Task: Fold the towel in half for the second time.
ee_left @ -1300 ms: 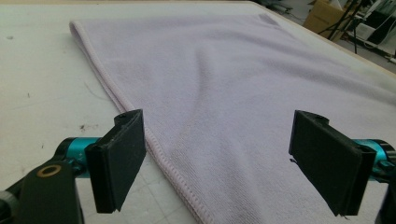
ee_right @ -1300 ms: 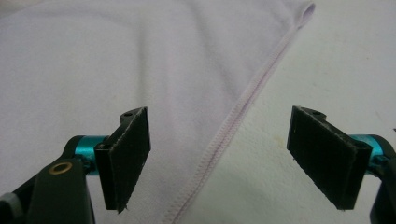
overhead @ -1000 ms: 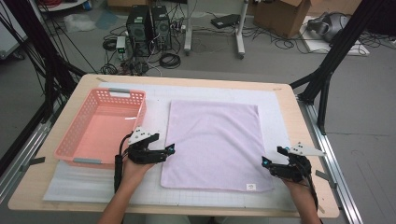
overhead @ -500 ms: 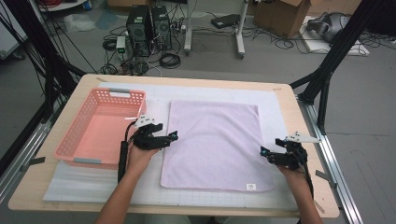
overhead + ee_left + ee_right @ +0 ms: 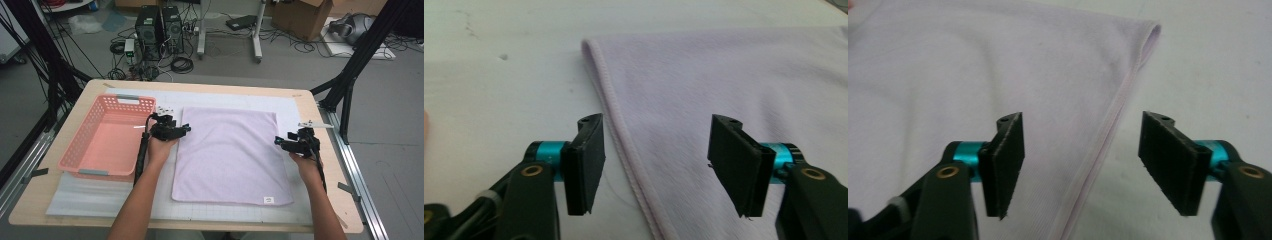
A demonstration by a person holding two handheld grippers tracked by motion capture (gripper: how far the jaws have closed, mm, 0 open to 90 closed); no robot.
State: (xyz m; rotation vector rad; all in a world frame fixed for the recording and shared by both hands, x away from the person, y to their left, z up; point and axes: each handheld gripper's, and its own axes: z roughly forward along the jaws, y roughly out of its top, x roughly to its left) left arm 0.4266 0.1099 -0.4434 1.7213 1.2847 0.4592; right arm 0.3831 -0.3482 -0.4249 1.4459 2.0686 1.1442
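Observation:
A lilac towel (image 5: 230,152) lies flat on the white mat in the middle of the table. My left gripper (image 5: 184,131) is at the towel's left edge, near its far corner. In the left gripper view the towel's hem (image 5: 621,130) runs between the open jaws of that gripper (image 5: 656,160), which have just been closing. My right gripper (image 5: 278,141) is at the towel's right edge. In the right gripper view the hem (image 5: 1108,135) passes between the jaws of that gripper (image 5: 1083,165), which have just been closing and stand apart from the cloth.
A pink plastic basket (image 5: 107,137) stands empty at the left of the table, close to my left hand. The white mat (image 5: 110,195) covers most of the wooden tabletop. Black frame legs and cables stand beyond the far edge.
Both hands have slid away from me along the towel's side edges toward its far corners. Both grippers' jaws look narrower than before.

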